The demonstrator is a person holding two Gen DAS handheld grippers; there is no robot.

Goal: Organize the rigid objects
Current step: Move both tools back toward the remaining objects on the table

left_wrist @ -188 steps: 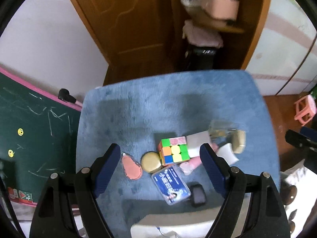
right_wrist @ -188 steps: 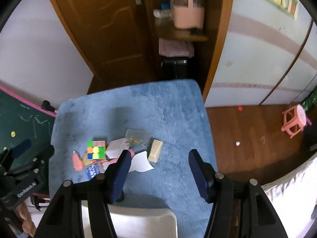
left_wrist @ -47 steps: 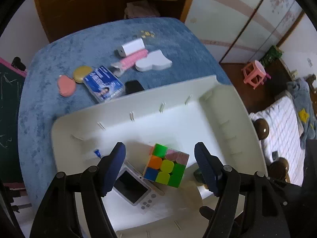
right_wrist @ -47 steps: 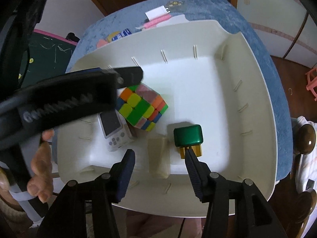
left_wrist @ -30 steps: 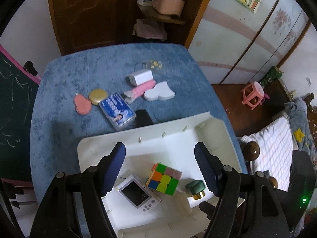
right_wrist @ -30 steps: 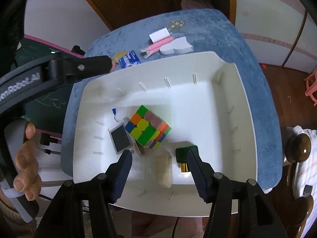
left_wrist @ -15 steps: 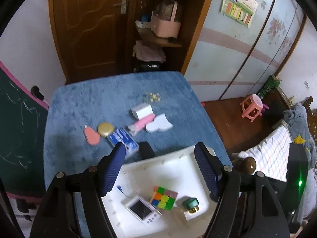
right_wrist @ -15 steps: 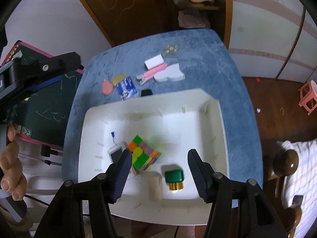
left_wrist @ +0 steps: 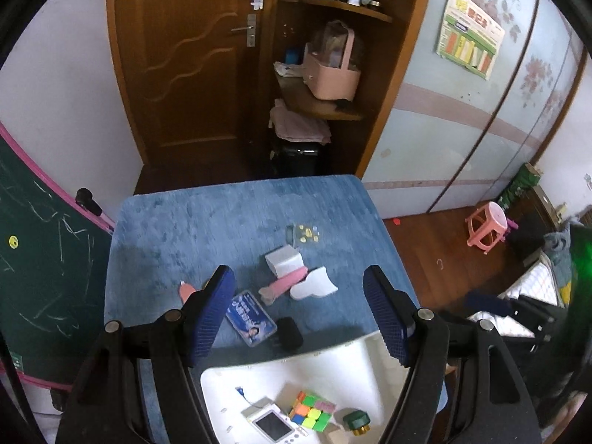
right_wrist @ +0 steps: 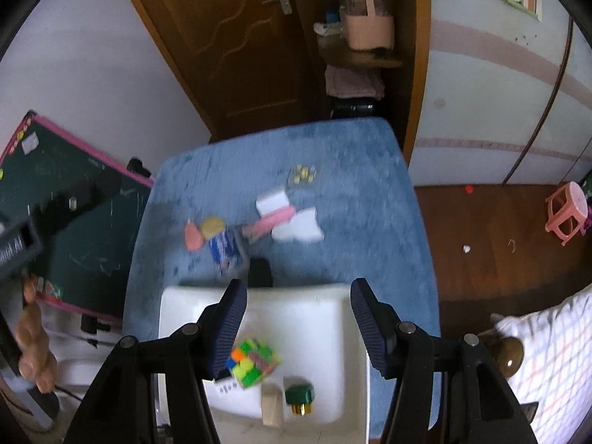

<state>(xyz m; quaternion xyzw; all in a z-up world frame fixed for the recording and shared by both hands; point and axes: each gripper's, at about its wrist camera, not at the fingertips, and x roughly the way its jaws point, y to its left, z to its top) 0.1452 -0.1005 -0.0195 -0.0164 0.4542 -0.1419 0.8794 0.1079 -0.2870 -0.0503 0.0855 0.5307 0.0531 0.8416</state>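
Left wrist view, black block [left_wrist: 288, 333] between card [left_wrist: 251, 319] and tray [left_wrist: 355, 370]

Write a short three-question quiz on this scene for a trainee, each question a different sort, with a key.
1. True or false: the colour cube lies inside the white tray.
2. Multiple choice: what lies on the blue cloth touching the far end of the pink stick? A. a white block; B. a green-capped bottle; C. a small handheld screen.
3. Fill in: the jaws of the left gripper and the right gripper stand ____ with nothing between them.

Key: 1 true; 2 A; 3 open.
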